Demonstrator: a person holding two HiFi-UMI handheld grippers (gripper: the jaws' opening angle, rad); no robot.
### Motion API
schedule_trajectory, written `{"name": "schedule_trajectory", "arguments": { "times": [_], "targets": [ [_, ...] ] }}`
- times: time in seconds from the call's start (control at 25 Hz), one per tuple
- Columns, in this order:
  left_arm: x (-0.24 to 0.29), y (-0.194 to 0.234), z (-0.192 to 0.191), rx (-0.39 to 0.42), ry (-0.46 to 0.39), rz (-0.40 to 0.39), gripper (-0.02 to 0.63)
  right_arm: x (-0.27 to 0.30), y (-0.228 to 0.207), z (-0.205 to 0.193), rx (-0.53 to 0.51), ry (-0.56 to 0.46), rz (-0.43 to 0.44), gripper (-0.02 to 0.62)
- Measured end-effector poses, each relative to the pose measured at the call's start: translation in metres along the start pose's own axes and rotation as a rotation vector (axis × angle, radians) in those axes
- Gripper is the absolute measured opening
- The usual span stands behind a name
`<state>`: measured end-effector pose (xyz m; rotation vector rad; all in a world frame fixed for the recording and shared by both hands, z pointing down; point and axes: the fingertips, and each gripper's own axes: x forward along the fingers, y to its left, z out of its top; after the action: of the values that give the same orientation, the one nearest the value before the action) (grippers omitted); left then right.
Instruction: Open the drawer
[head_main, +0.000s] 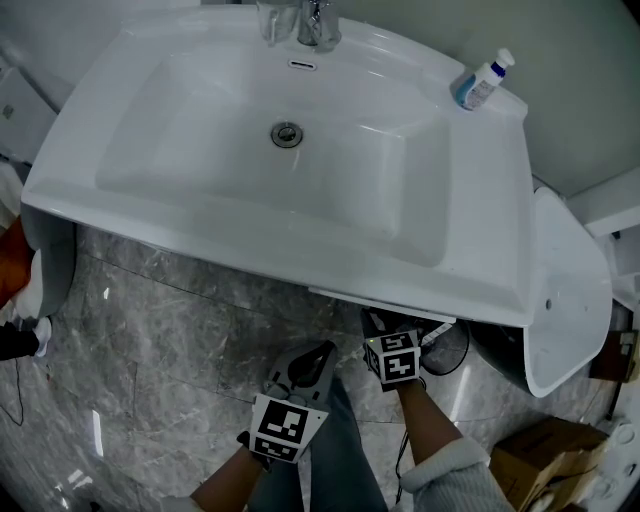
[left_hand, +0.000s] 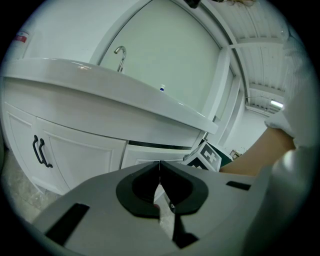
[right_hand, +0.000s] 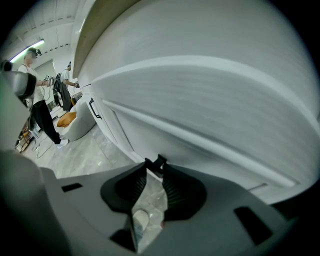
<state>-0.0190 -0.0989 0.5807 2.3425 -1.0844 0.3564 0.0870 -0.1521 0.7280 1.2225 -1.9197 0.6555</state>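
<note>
1. The left gripper (head_main: 316, 353) is held short of the washbasin's (head_main: 490, 285) front edge, with its jaws together and empty.
2. The right gripper (head_main: 380, 322) is beside it, with its tips under that edge and its jaws pinching a small dark handle (right_hand: 159, 161).
3. Both forearms reach toward the washbasin.

Grey veined marble floor (head_main: 150, 340) lies under a white washbasin (head_main: 480, 250), a cardboard box (head_main: 545, 455) at right.
</note>
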Motion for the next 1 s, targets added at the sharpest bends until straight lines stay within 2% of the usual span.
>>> {"name": "schedule_trajectory", "arguments": {
  "times": [0.28, 1.0],
  "targets": [
    [-0.002, -0.006, -0.001, 0.013, 0.002, -0.005, 0.018, -0.011, 0.015, -0.015, -0.126, 0.009, 0.071, 0.086],
    [-0.005, -0.023, -0.007, 0.044, 0.014, -0.032, 0.018, -0.025, 0.033, -0.039, -0.180, 0.003, 0.122, 0.071]
  ]
}}
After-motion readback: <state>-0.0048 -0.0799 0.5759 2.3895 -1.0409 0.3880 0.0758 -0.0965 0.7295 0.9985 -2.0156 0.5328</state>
